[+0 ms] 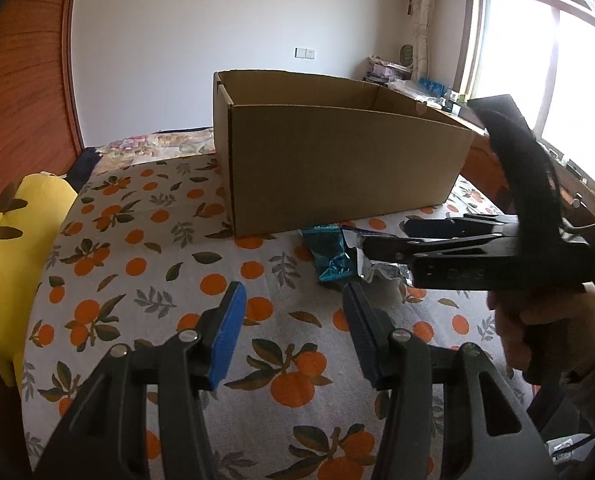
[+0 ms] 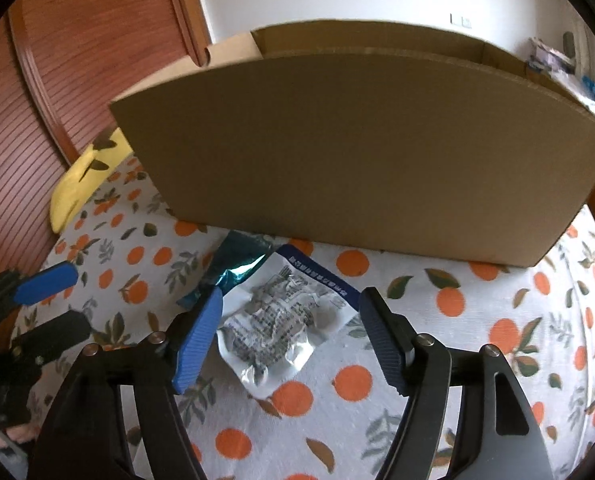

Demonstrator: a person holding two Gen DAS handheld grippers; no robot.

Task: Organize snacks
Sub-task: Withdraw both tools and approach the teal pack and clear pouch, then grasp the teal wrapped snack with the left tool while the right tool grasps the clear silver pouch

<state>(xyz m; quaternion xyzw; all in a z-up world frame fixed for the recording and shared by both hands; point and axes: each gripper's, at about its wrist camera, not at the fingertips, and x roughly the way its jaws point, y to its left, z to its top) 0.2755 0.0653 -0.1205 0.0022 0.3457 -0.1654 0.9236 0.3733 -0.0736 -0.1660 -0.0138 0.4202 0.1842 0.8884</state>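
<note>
- The left gripper [image 1: 293, 334], black with one ribbed blue pad and one dark ribbed pad, has its jaws partly apart with nothing between them; it points down over the bedspread.
- The bed is covered by a pale woven bedspread [image 1: 145, 264] printed with orange fruits and grey-green leaves, and the cloth looks slightly nubbly.
- The right gripper [image 2: 291, 336] is tilted down just above a crinkled silver-and-white foil snack packet with a dark blue edge and printed text [image 2: 275, 332]. Its jaws stand wide on either side of the packet, and the pads do not press on it.
- In the left wrist view a hand [image 1: 545, 332] wraps the right gripper's black handle, which reaches in from the right.
- A shiny teal foil snack packet [image 2: 233, 264], creased and pinched at its end, lies touching the silver one's upper-left edge, just before the box.
- Behind both packets stands an open rectangular brown corrugated cardboard box [image 1: 337, 168], matt and plain-sided, resting on the bed; its inside floor is hidden.
- A soft yellow plush toy with dark brown markings [image 1: 13, 240] lies at the bed's left edge.
- Beyond are a reddish-brown ribbed wooden panel [image 2: 37, 120], a white wall [image 1: 217, 20] and a bright window [image 1: 557, 80].
</note>
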